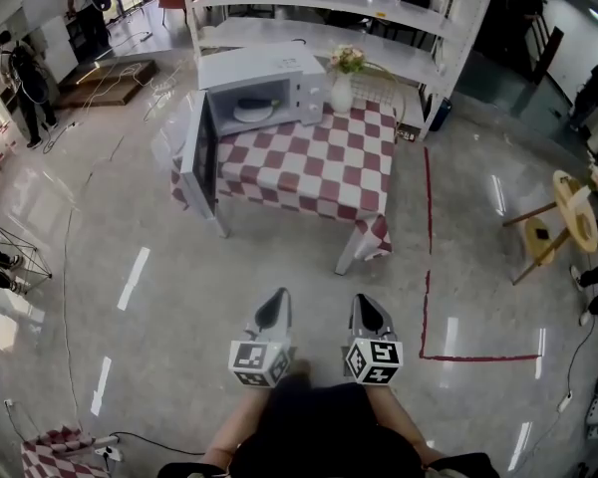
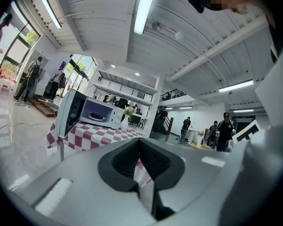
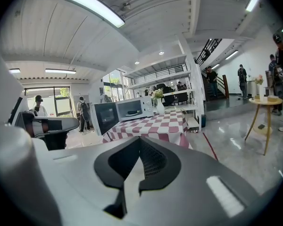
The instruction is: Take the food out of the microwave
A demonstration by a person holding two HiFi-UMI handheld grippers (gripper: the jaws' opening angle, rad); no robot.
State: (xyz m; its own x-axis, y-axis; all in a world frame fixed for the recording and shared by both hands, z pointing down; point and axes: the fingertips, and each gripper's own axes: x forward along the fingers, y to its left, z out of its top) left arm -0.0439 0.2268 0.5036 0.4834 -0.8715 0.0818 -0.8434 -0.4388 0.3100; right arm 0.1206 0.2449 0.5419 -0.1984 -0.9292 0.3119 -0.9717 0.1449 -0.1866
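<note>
Inside the open microwave [image 1: 269, 68], food [image 1: 257, 104] on the plate [image 1: 247, 115] is indistinct.

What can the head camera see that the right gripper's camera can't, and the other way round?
Only the head view: the person's own body from above, and a small checkered cloth on the floor beside them. Only the right gripper view: the ceiling lights and the staircase. Both: the microwave with its door open, a dish inside it, the checkered table and the flower vase.
</note>
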